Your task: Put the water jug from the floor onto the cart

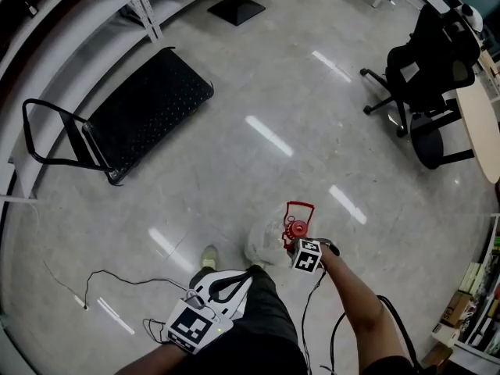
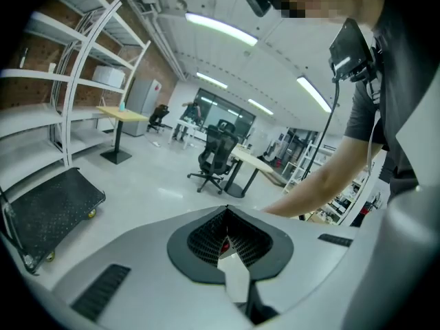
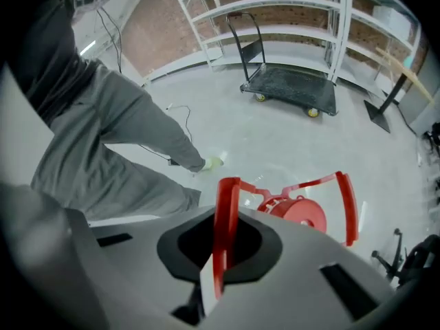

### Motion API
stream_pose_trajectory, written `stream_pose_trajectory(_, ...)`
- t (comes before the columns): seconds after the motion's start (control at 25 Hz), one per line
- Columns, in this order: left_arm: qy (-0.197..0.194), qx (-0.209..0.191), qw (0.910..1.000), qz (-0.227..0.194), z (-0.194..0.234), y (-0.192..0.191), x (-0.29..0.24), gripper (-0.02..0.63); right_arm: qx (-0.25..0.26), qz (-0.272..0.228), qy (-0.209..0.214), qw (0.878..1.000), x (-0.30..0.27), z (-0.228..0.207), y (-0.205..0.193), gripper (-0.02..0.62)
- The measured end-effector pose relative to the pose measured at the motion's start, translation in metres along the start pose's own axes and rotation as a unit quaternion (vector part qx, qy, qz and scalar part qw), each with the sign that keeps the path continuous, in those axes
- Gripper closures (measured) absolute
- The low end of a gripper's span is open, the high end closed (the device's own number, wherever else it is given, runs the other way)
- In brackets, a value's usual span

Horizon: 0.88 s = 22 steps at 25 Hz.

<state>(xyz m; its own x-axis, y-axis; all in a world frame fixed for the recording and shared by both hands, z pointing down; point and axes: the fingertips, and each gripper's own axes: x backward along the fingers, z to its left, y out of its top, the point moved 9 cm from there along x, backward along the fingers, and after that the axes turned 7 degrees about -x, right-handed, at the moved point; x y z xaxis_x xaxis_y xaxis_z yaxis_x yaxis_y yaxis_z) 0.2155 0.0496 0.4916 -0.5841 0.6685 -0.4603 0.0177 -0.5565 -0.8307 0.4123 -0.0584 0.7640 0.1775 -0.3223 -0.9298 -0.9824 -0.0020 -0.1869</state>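
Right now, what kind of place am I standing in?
Likely a lab or workshop storeroom: metal shelving against a brick wall, a flat cart on polished floor, and an office chair by a desk.

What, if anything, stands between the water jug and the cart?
Nothing visible does. The floor between the jug and the cart is bare; a thin cable lies off to the side, nearer the person.

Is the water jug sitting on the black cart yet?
No, the right gripper holds the water jug by its red handle, well away from the cart.
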Motion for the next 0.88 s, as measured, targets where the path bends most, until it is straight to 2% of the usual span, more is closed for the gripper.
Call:
stream_pose_trajectory(0.24, 0.016, -0.028, 0.9989, -0.036, -0.031, 0.068, -0.004, 0.601, -0.025, -0.062, 0.005, 0.998, 0.12, 0.014, 0.023, 0.595)
stream_pose_trajectory(0.4, 0.049, -0.037, 0.9958, -0.069, -0.025, 0.107, -0.001, 0.603, 0.003, -0.095, 0.002, 0.995, 0.181, -0.001, 0.067, 0.595)
stream_pose_trajectory(0.56, 0.089, -0.037, 0.9906, -0.098, 0.004, 0.122, 0.024, 0.603, 0.023, -0.114, 0.001, 0.993, 0.209, -0.017, 0.133, 0.595)
stream_pose_trajectory(0.72, 0.115, -0.038, 0.9856, -0.118, 0.042, 0.127, 0.046, 0.603, 0.067, -0.102, -0.008, 0.992, 0.219, -0.041, 0.205, 0.595)
stream_pose_trajectory(0.88, 0.133, -0.042, 0.9813, -0.133, 0.108, 0.13, 0.08, 0.603, 0.103, -0.085, -0.016, 0.991, 0.218, -0.071, 0.294, 0.595)
